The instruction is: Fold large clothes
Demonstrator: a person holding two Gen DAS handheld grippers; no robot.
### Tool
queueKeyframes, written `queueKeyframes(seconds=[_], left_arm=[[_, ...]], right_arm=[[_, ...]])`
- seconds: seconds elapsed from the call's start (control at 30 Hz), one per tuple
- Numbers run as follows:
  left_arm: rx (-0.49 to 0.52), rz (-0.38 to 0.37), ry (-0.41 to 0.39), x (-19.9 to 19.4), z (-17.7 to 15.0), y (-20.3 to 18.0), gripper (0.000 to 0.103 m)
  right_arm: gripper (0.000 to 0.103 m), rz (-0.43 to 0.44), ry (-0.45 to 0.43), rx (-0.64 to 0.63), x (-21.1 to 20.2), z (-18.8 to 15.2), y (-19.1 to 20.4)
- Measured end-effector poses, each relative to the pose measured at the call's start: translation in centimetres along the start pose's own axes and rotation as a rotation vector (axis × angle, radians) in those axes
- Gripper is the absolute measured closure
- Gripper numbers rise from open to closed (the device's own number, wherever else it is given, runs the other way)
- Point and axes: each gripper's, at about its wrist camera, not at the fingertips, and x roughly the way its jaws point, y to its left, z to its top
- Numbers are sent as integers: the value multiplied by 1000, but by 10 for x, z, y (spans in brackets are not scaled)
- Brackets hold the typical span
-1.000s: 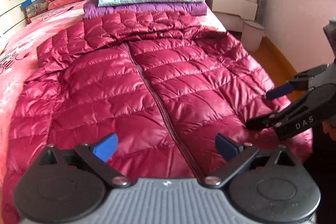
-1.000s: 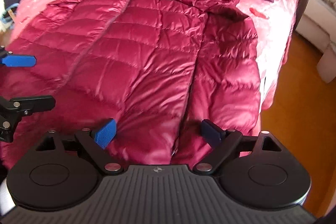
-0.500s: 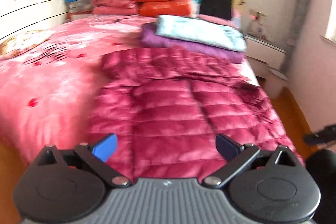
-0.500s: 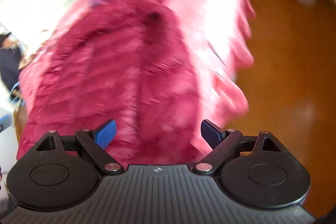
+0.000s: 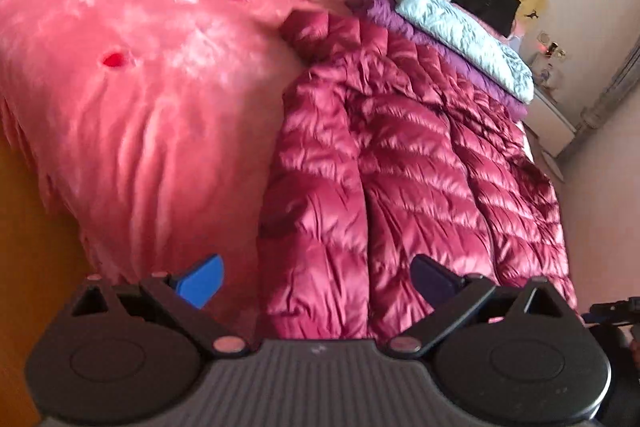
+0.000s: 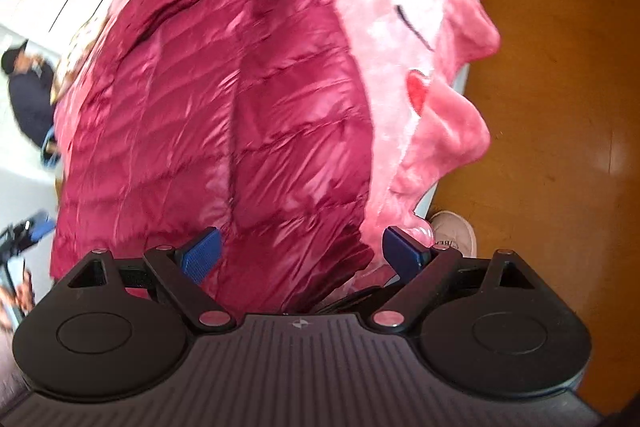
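Crimson down jacket (image 5: 420,163) lies spread flat on the pink bed (image 5: 140,75), front up, so its sides can be folded inward; left tool (image 5: 316,279) gapes wide over one side edge, right tool (image 6: 300,251) equally wide over the other; neither grips anything.

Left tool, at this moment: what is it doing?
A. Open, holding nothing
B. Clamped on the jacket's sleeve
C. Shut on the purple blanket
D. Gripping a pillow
A: the left tool has its blue pads spread wide apart, with the red down jacket lying on the bed beyond them, not gripped.
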Motion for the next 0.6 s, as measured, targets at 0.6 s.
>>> queueKeyframes(seconds=[0.6], left_arm=[[152, -177, 247, 41, -18, -32, 19]], right_arm=[[0, -47, 211, 71, 61, 23, 18]])
